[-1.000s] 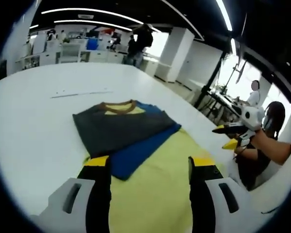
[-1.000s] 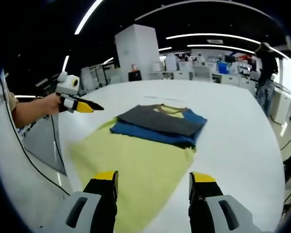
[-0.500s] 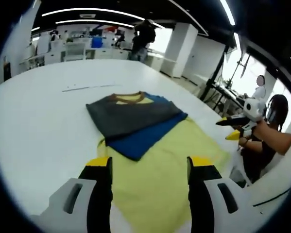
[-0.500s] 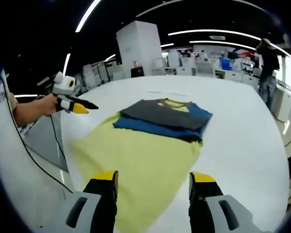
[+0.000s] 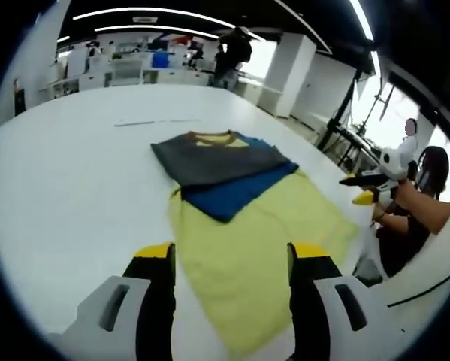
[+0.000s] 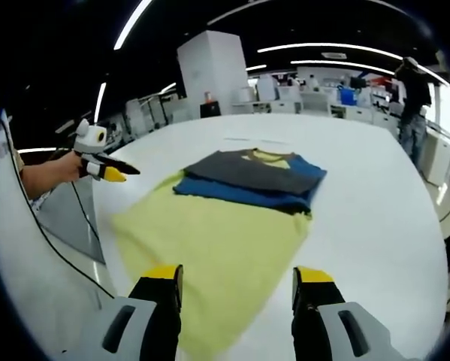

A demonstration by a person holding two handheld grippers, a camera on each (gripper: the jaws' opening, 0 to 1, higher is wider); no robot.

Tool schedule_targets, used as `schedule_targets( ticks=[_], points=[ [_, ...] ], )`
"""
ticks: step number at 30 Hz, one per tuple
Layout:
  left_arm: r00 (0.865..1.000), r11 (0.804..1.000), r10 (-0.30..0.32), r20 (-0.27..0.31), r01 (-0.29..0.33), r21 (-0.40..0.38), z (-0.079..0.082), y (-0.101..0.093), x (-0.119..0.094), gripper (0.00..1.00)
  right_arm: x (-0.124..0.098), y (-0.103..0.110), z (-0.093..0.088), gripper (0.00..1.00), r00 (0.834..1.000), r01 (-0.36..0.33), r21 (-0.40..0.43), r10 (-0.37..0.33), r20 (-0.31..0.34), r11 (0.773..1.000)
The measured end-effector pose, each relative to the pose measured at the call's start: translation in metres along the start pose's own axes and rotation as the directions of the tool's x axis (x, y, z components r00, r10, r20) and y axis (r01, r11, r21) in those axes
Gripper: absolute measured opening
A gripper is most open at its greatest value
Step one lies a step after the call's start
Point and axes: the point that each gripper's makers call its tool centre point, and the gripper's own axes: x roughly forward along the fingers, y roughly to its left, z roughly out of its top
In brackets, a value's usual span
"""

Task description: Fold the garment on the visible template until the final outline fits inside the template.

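The garment lies on the white table (image 5: 74, 195), its yellow lower part (image 5: 247, 233) spread flat. Its upper part is folded into a blue layer (image 5: 236, 192) under a dark grey layer (image 5: 209, 159) with a brown collar. My left gripper (image 5: 232, 254) hovers open above the near yellow hem, with nothing in it. The right gripper (image 5: 367, 186) hangs off the table's right side in a hand. From the other side, the garment (image 6: 209, 241) reaches toward my open right gripper (image 6: 238, 274). The left gripper (image 6: 101, 164) sits at the left, beyond the table edge.
A thin dark line (image 5: 153, 120) marks the table beyond the collar. A seated person (image 5: 416, 210) is at the table's right edge, with a cable (image 6: 52, 248) running down the side. Desks and a standing person (image 5: 232, 56) fill the far room.
Both views have shifted as the hands moved. The left gripper has drawn back, so the near yellow hem now shows ahead of its jaws. The garment lies as before.
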Motion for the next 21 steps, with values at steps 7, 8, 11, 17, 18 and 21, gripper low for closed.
schedule_targets(
  ticks=[7, 8, 11, 17, 18, 21],
  points=[
    [1.0, 1.0, 0.006, -0.016, -0.007, -0.009, -0.012, 0.005, -0.007, 0.56, -0.004, -0.001, -0.011, 0.56, 1.0, 0.01, 0.013, -0.009, -0.016, 1.0],
    [1.0, 1.0, 0.008, -0.021, -0.008, -0.01, -0.014, 0.005, -0.008, 0.55, -0.004, -0.001, -0.012, 0.56, 1.0, 0.01, 0.015, -0.01, -0.018, 1.0],
    [0.999, 1.0, 0.008, -0.033, -0.008, -0.008, -0.019, 0.006, -0.009, 0.54, -0.005, -0.001, -0.017, 0.56, 1.0, 0.013, 0.016, -0.013, -0.027, 1.0],
    [0.999, 1.0, -0.009, -0.053, 0.008, -0.02, -0.032, 0.003, -0.009, 0.5, -0.009, -0.004, -0.024, 0.55, 0.999, 0.024, 0.018, -0.023, -0.04, 1.0],
    [0.998, 1.0, -0.009, -0.059, 0.007, -0.02, -0.035, 0.003, -0.008, 0.5, -0.009, -0.004, -0.026, 0.55, 0.999, 0.025, 0.018, -0.025, -0.043, 1.0],
    [0.997, 1.0, -0.006, -0.078, 0.004, -0.014, -0.042, 0.003, -0.009, 0.49, -0.009, -0.002, -0.032, 0.54, 0.998, 0.022, 0.023, -0.02, -0.053, 0.999]
  ],
)
